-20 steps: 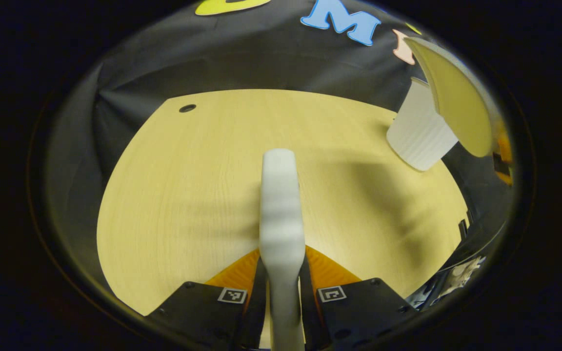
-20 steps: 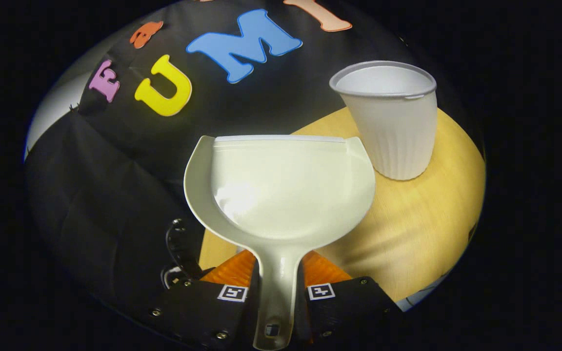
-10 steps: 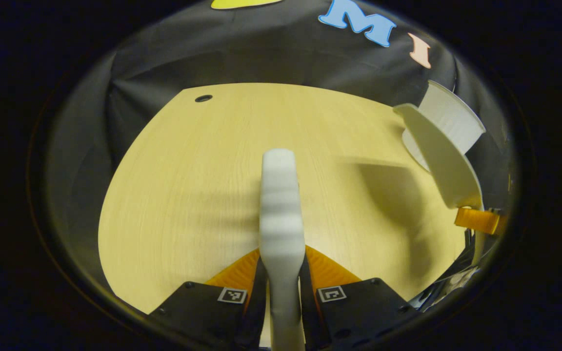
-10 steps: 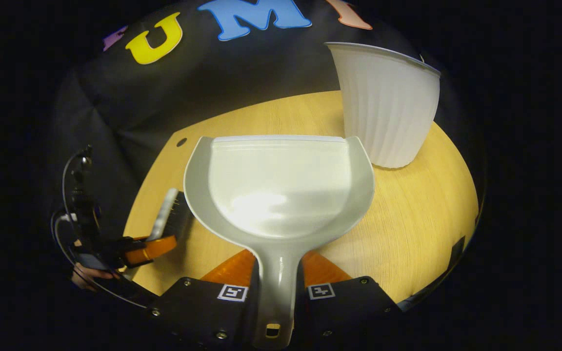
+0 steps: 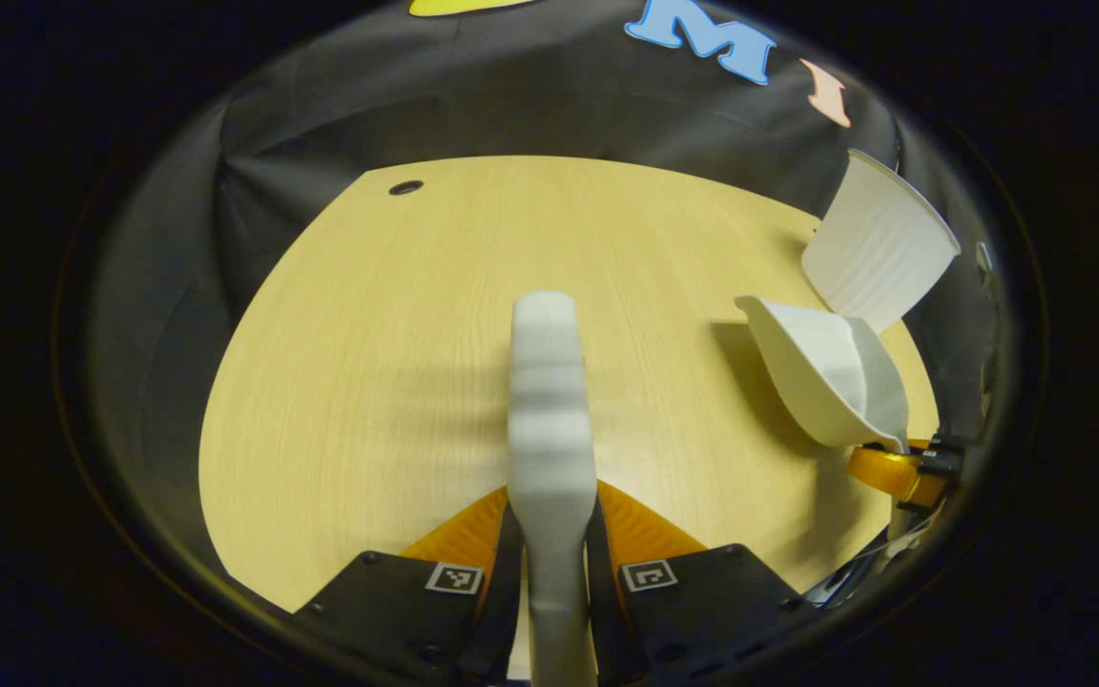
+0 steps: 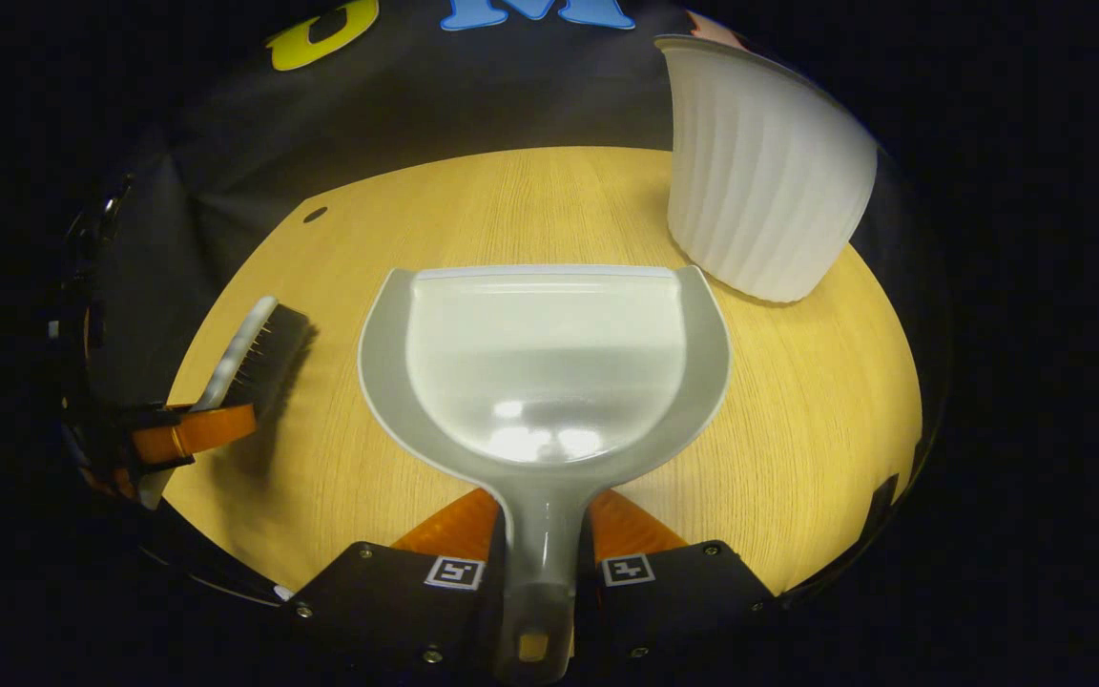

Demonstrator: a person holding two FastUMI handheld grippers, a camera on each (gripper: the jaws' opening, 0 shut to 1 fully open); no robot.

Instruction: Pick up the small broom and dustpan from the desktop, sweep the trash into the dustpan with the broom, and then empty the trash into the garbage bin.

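Note:
My left gripper [image 5: 550, 515] is shut on the small broom [image 5: 549, 410], whose pale back runs straight ahead over the wooden desktop [image 5: 397, 315]. In the right gripper view the same broom [image 6: 254, 348] shows dark bristles at the left, held by the left gripper [image 6: 182, 431] just above the desk. My right gripper [image 6: 538, 520] is shut on the handle of the white dustpan [image 6: 545, 367], which is level, low over the desktop [image 6: 798, 410], and holds nothing. The dustpan [image 5: 826, 372] also appears at the right of the left gripper view. The white ribbed garbage bin [image 6: 759, 181] stands behind the pan's right corner.
The garbage bin [image 5: 879, 253] stands at the desk's far right edge. A small dark hole [image 5: 405, 187] marks the desk's far left corner. Black cloth walls the desk behind and to the left.
The dustpan has come down from beside the bin's rim and levelled out low over the desk. The broom stays in the left gripper and is now visible to the pan's left.

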